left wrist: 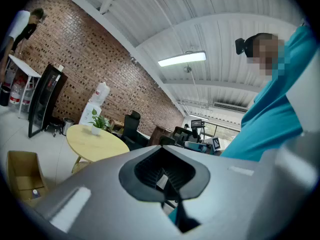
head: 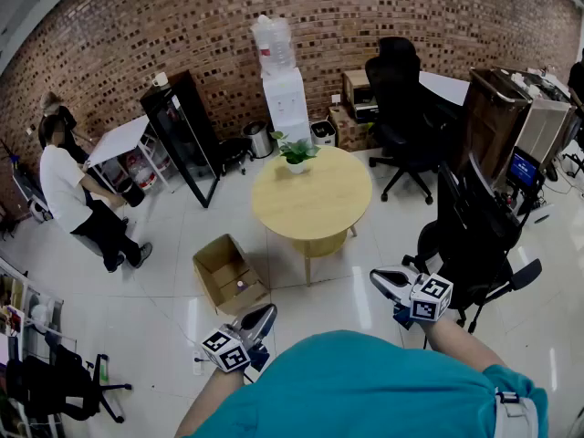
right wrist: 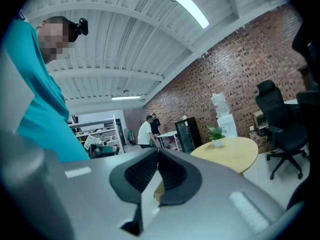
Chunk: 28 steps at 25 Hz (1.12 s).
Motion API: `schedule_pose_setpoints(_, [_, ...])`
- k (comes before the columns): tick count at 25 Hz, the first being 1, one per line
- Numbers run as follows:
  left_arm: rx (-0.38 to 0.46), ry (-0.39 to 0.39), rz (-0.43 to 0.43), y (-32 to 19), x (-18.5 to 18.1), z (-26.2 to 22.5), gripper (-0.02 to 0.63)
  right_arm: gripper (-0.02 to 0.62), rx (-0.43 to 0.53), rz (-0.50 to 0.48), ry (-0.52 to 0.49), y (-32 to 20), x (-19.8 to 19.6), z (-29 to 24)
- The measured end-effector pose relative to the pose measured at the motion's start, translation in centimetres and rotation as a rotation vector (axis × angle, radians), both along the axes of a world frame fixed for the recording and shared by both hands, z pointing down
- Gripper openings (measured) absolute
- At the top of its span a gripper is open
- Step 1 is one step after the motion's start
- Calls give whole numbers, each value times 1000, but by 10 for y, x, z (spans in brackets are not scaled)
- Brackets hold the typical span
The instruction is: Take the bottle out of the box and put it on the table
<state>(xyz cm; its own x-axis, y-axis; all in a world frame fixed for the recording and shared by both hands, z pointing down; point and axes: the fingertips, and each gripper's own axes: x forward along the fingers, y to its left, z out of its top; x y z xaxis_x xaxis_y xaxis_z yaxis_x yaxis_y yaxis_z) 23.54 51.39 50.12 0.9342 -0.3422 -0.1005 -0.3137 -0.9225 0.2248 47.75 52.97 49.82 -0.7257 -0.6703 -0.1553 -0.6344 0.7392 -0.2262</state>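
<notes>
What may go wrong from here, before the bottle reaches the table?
1. The bottle is small and sits low in the box on the floor. The left gripper and right gripper are both shut, so a reach without opening first may only push the bottle aside.
2. A plant stands near the table edge and could be bumped during placing.

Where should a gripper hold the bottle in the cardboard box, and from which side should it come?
Probably from straight above, closing on its upper end. The bottle is small and seems to stand upright inside the open box, whose walls rise around it and would block a sideways approach.
</notes>
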Motion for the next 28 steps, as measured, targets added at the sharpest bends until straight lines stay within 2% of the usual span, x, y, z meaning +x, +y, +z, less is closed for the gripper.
schedule_pose_setpoints(13, [-9, -27, 17, 8, 80, 3, 0, 5, 9, -9, -3, 13, 75, 5])
schedule_pose_setpoints(19, [-42, -25, 2, 16, 112, 6, 0, 5, 0, -27, 1, 14, 103, 11])
schedule_pose_setpoints(25, [-66, -23, -7, 5, 117, 21, 0, 5, -20, -32, -21, -6, 110, 23])
schedule_pose_setpoints(28, [-62, -2, -6, -18, 98, 33, 0, 5, -21, -43, 13, -26, 89, 35])
